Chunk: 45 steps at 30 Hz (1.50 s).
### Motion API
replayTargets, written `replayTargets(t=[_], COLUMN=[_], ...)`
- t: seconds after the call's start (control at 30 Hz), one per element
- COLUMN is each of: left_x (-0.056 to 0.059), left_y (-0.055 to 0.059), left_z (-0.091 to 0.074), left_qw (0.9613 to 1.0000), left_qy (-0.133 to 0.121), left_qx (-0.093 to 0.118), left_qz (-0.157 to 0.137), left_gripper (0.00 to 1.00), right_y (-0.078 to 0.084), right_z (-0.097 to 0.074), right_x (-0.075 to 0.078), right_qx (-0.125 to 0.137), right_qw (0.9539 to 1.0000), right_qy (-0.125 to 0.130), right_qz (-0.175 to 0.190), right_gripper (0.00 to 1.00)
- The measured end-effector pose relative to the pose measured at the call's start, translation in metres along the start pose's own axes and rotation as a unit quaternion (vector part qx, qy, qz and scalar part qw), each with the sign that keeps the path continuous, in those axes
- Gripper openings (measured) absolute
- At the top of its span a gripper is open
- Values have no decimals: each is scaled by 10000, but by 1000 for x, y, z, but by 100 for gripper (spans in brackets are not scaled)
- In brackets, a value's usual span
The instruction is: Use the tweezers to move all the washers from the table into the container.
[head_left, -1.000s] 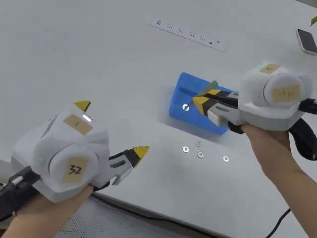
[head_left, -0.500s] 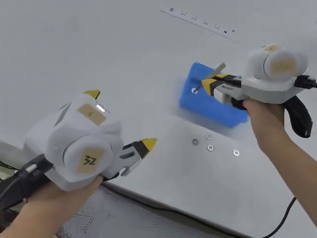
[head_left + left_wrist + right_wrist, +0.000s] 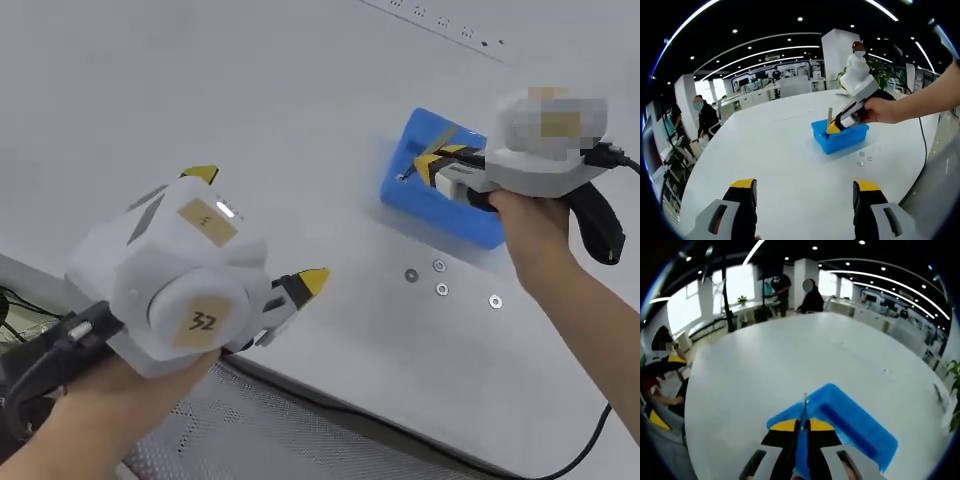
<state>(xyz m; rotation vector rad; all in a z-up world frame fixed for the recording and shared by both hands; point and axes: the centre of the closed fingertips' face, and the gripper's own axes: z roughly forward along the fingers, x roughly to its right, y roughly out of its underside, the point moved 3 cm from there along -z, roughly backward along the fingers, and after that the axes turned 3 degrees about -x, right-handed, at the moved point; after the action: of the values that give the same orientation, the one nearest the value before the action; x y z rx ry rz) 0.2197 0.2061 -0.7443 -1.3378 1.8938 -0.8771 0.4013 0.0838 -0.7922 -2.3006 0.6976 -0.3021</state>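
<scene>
Your right gripper [image 3: 425,166] pinches the tweezers [image 3: 804,409] over the box [image 3: 432,207]; your left gripper [image 3: 805,185] has its jaws apart; four washers [image 3: 442,290] lie near the desk's [image 3: 250,90] front edge

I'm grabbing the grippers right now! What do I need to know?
Left gripper: jaws open, empty, held near the table's front edge.
Right gripper: shut on the tweezers, with their tips over the blue container. The tips are too small to tell whether they hold a washer.
Washers: four lie on the table just in front of the container.
Done: cannot tell how many washers are already inside.
Left: pick up those four with the tweezers, one at a time, and drop them in the container.
</scene>
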Motion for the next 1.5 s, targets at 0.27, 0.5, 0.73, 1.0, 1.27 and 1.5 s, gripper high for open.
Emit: replayTargets(t=[0.27,0.5,0.73,1.0,1.27,1.5], left_x=[-1,-1,-2,-4,-1,-1], left_y=[0,0,0,0,-1,-2], left_z=[0,0,-1,-1,-1,-2], left_qw=[10000,10000,10000,9999,10000,9999], left_qy=[-19,-30,-53,-85,-40,-32], left_qx=[-17,-11,-13,25,53,88], left_qz=[-5,-11,-16,-54,26,35], left_gripper=[80,79,79,79,79,80], right_y=[0,2,-1,-8,-3,-6], right_z=[3,2,2,-11,-30,-69], right_x=[3,0,1,1,1,-18], right_qx=[-42,-86,-68,31,69,358], right_qw=[9999,9998,9999,9999,9998,9991], right_qy=[101,-113,85,83,205,184], right_qz=[29,99,85,70,26,88], right_gripper=[3,5,4,3,4,4])
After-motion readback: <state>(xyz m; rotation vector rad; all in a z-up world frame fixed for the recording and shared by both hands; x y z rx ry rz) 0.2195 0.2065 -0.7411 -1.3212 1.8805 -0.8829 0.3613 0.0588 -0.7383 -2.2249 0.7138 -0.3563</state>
